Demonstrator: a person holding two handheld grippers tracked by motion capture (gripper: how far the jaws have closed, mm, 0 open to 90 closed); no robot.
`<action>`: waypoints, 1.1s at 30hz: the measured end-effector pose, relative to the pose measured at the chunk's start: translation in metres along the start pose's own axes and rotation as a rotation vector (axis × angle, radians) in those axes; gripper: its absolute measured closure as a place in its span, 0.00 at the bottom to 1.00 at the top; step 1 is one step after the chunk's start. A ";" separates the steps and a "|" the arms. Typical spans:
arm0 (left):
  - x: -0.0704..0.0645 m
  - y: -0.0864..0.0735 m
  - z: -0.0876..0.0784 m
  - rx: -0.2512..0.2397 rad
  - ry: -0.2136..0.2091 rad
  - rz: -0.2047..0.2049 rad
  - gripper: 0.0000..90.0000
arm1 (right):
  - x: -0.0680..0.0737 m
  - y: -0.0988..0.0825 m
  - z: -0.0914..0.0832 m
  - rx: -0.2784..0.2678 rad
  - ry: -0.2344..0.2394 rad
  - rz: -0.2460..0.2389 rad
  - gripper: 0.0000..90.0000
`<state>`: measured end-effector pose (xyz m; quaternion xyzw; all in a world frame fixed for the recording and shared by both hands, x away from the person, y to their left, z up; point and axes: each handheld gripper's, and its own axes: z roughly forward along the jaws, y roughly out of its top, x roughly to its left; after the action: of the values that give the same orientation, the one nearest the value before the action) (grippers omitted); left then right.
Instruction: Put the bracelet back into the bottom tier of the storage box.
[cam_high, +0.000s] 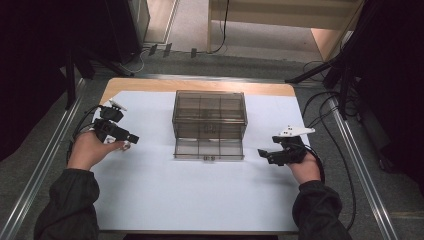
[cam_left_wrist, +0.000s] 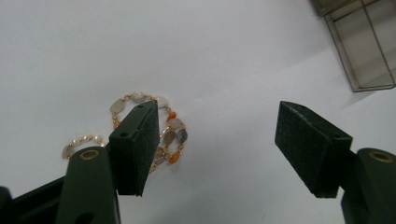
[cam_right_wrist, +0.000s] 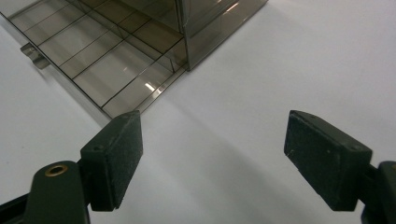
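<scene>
Small beaded bracelet w/ white, grey & orange stones on gold links (cam_left_wrist: 149, 128) lies on white sheet behind left gripper (cam_left_wrist: 219, 149), jaws apart & empty; light, floppy, slippery, probably best pinched across bunched middle.

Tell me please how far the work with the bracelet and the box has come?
Done: the drawer of the smoky plastic box is pulled out, its compartments bare. In hand: the left gripper hovers with open jaws over the beaded bracelet, which lies on the white table, not gripped. The right gripper waits open near the drawer. Left: probably grasping the bracelet and putting it inside.
</scene>
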<state>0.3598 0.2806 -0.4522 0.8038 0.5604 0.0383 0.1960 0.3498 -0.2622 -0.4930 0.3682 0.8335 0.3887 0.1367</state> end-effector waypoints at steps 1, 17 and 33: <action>0.001 -0.001 0.001 0.001 0.007 -0.010 0.34 | 0.000 0.000 0.000 0.000 -0.001 -0.001 0.23; 0.019 -0.007 0.014 0.052 0.063 -0.121 0.22 | 0.001 0.000 0.001 0.009 0.000 -0.012 0.23; 0.033 -0.012 0.029 0.078 0.153 -0.238 0.15 | 0.000 -0.002 -0.001 0.020 -0.006 -0.021 0.23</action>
<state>0.3693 0.3064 -0.4883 0.7332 0.6663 0.0542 0.1245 0.3485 -0.2631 -0.4940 0.3621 0.8406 0.3777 0.1398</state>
